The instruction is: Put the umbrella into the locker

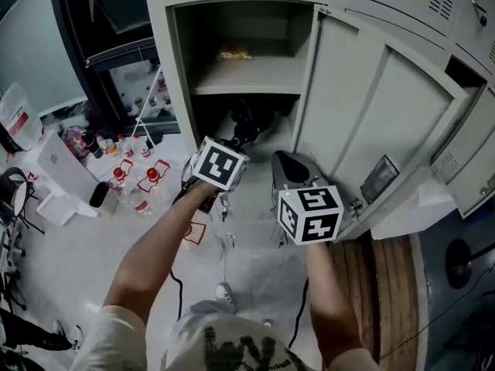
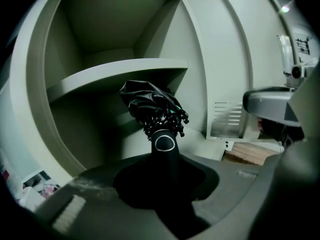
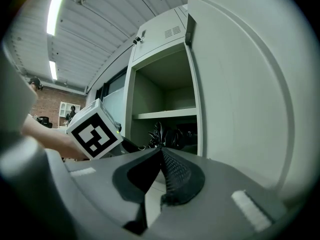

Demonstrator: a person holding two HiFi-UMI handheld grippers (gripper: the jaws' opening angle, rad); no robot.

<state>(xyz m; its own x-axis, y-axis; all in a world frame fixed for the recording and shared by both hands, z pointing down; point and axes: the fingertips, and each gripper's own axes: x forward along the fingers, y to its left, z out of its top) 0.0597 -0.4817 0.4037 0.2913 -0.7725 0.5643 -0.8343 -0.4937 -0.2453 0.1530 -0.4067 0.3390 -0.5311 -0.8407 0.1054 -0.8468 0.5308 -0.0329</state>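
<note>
The open locker (image 1: 179, 68) stands in front of me, with one shelf (image 1: 247, 77) across it. My left gripper (image 1: 230, 144) is shut on the handle of a black folded umbrella (image 1: 249, 124). The umbrella's bunched canopy (image 2: 152, 106) points into the lower compartment, just under the shelf (image 2: 117, 74). The handle's round end (image 2: 164, 142) shows between the jaws. My right gripper (image 1: 283, 162) hovers to the right, beside the open door (image 1: 371, 122). Its jaws (image 3: 161, 154) are shut with nothing in them. The right gripper view also shows the umbrella (image 3: 167, 134) inside the locker.
A small yellowish thing (image 1: 232, 54) lies on the upper shelf. The locker door swings out to the right. Bottles and red-marked items (image 1: 135, 178) clutter the floor at left, beside white boxes (image 1: 58, 172). A wooden pallet (image 1: 390, 284) lies at lower right. A cable (image 1: 226, 253) runs across the floor.
</note>
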